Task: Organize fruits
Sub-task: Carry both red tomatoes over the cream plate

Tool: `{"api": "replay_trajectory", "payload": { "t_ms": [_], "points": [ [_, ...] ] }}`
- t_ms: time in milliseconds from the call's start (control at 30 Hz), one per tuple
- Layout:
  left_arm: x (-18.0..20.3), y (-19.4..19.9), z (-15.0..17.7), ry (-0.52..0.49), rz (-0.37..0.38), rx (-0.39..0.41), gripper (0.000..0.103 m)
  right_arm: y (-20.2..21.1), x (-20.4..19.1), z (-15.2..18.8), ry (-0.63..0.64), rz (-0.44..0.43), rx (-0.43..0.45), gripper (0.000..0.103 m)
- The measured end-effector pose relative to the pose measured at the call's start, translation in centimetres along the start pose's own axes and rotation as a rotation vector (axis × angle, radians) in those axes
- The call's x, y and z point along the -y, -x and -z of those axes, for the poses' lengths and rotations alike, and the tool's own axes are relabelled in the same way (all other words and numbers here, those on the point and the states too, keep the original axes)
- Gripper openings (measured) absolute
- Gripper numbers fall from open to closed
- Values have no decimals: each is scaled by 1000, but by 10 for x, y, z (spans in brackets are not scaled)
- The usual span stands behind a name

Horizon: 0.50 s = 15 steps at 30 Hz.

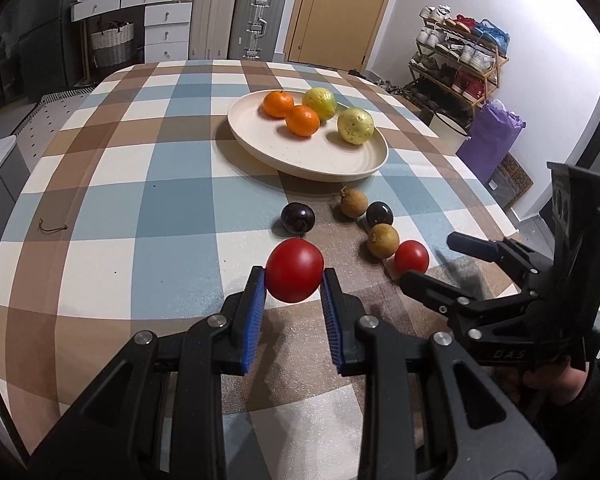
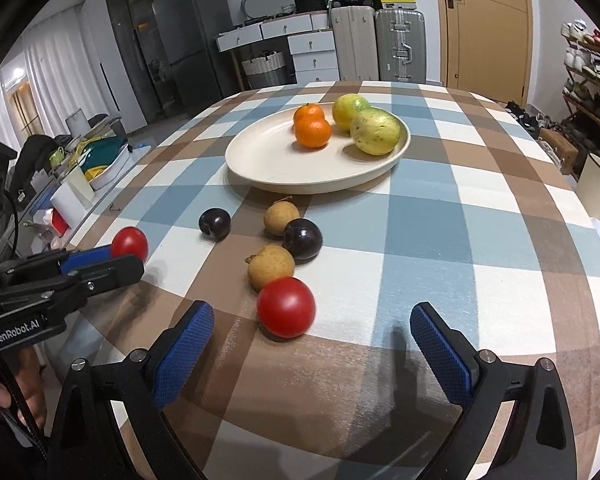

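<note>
Four fruits sit on the plate (image 1: pixel 260 148). My left gripper (image 1: pixel 294 280) clamps one tomato (image 1: pixel 295 275); my right gripper (image 2: pixel 312 332) gapes wide before another tomato (image 2: pixel 286 307). Four small fruits wait.

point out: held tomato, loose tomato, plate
held tomato (image 1: pixel 295 276): left wrist view, middle of its skin.
loose tomato (image 2: pixel 286 307): right wrist view, middle of its skin.
plate (image 2: pixel 260 160): right wrist view, bare inner floor.
</note>
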<state>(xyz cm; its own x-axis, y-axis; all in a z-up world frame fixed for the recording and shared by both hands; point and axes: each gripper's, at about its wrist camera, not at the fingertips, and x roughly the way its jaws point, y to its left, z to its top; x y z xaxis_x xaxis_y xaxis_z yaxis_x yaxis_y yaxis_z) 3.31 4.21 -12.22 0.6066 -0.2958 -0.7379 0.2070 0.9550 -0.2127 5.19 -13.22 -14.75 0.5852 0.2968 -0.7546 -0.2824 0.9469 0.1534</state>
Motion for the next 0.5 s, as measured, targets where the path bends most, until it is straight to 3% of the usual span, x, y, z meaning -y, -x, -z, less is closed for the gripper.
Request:
{"api": "replay_trajectory", "payload": {
  "t_ms": [67, 200, 267, 367, 500],
  "points": [
    [-1, 1, -1, 3, -1, 1, 25, -1, -2, 0, 10, -5, -3, 84],
    [-3, 1, -3, 11, -6, 5, 25, -7, 2, 1, -7, -20, -27, 66],
    [-3, 2, -5, 10, -7, 8, 25, -7, 3, 1, 3, -27, -20, 45],
    [-3, 2, -11, 12, -6, 15, 25, -7, 1, 3, 26, -30, -14, 31],
    [-2, 0, -21, 17, 5, 23, 25, -3, 5, 6, 20, -63, 4, 30]
  ]
}}
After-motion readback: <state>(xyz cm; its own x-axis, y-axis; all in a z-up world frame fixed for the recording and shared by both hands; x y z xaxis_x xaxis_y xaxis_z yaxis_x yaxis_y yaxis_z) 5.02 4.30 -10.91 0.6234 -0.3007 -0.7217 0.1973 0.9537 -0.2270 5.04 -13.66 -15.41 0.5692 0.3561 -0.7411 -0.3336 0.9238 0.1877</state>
